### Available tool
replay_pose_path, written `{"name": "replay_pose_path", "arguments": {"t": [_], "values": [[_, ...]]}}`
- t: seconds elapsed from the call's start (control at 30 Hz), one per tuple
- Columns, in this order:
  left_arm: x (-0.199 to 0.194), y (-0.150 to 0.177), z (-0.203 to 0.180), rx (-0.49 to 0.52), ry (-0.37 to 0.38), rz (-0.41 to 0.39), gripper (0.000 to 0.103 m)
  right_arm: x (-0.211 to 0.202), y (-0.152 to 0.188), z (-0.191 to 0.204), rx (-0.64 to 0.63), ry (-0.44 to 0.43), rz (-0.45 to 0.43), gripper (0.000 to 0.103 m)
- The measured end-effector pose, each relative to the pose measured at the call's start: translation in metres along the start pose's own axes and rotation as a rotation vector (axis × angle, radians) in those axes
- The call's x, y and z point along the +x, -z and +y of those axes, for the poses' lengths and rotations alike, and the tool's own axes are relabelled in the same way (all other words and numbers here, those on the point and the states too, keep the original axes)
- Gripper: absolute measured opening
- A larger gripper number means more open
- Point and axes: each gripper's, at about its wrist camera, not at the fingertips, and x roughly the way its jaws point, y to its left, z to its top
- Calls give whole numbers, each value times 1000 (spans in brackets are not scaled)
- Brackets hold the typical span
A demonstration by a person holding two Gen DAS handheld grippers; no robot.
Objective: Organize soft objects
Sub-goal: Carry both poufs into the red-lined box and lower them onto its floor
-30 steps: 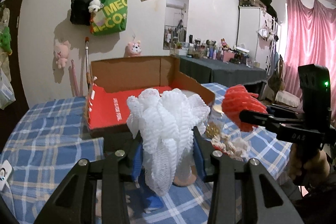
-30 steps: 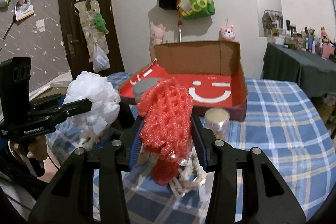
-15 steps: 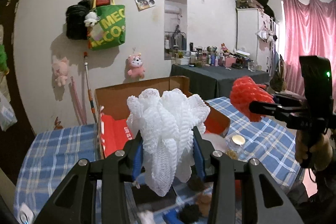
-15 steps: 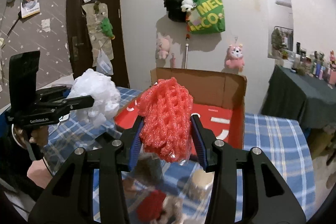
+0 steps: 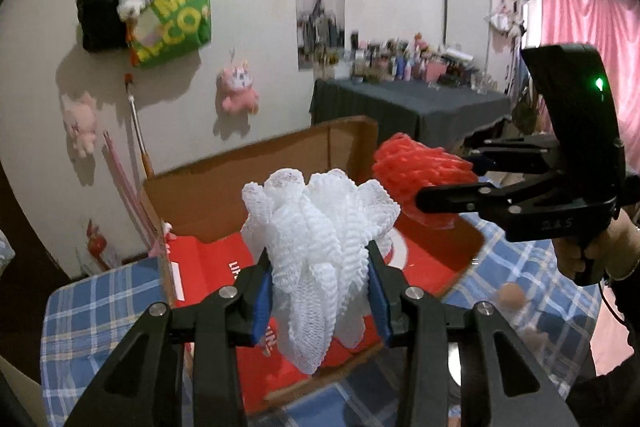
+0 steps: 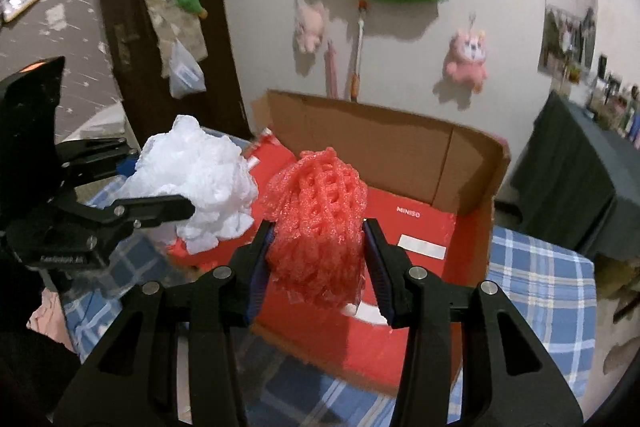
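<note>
My left gripper is shut on a bundle of white foam netting, held in the air over the near edge of an open cardboard box with a red floor. My right gripper is shut on a bundle of red foam netting, also raised over the box. In the left wrist view the red netting and the right gripper show at the right, above the box's right side. The right wrist view has the white netting at the left, beside the box's left wall.
The box lies on a blue checked cloth that covers the table. Small objects, blurred, lie on the cloth at the right. A dark-clothed side table with bottles stands behind, and bags and plush toys hang on the wall.
Both grippers have risen and moved forward from above the cloth to over the box, each still gripping its netting. The box now fills the view below them.
</note>
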Motion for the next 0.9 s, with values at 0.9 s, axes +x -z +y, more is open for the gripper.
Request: {"name": "replay_pose_path", "arguments": {"t": [0.9], "values": [[213, -8, 75, -139, -82, 307, 51, 188, -22, -90, 178, 160, 358, 44]]}}
